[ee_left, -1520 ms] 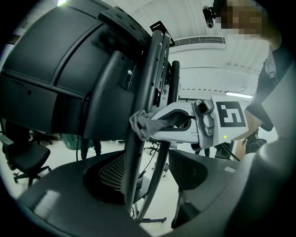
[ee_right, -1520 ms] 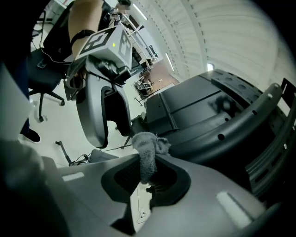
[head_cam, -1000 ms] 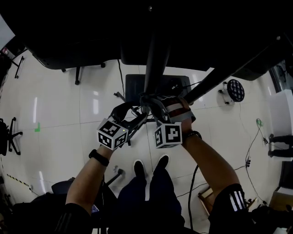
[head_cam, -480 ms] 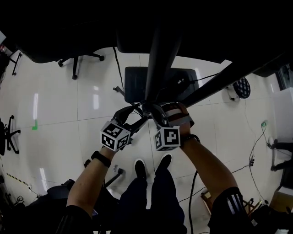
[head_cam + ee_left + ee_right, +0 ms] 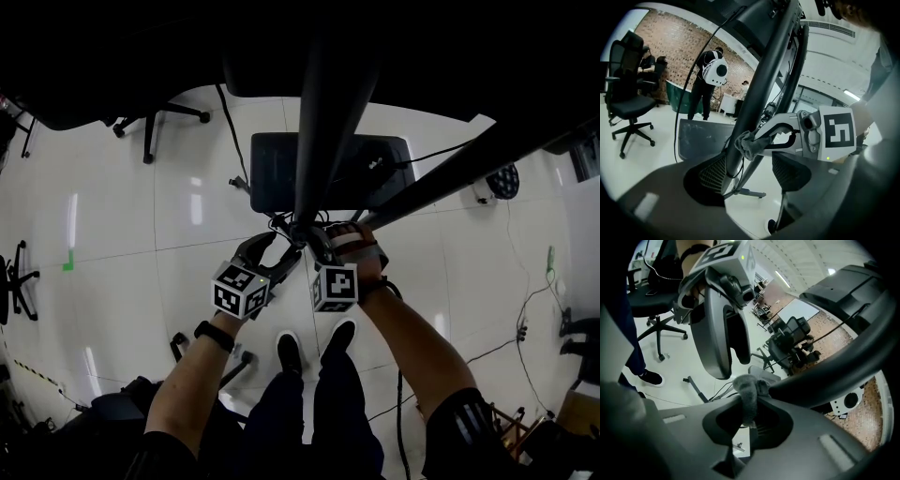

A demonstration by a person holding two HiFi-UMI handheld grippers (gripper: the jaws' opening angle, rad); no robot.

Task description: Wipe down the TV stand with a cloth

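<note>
Cloth (image 5: pixel 747 397), grey and bunched, is clamped tight in my right gripper (image 5: pixel 751 420) and pressed against the black pole (image 5: pixel 761 79) of the TV stand (image 5: pixel 281 173). My left gripper (image 5: pixel 752 173) is spread wide and holds nothing. The pole shows between its jaws, but I can't tell whether they touch it. The stand's top is cut off in darkness.
</note>
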